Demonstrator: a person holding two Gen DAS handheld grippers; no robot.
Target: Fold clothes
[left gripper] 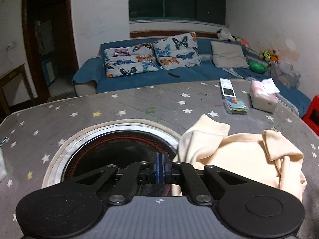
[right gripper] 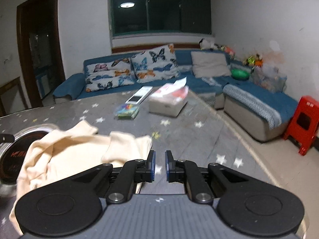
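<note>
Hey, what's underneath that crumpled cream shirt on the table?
The cream shirt lies on the grey star-print table cover, and its left edge drapes over the rim of the round burner set into the table. Anything else beneath the cloth is hidden.

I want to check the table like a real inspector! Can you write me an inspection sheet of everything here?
Surface: grey star-print table cover with a round black cooktop set in the middle.
Job's things: one cream garment, crumpled, its edge over the cooktop rim.
Clutter: white remote, colourful card pack, tissue box.
Grippers: left tongs shut, empty, above the cooktop; right tongs open, empty, beside the garment.
Cables: nothing seen.
Surroundings: blue sofa with butterfly pillows, red stool, dark window.
</note>
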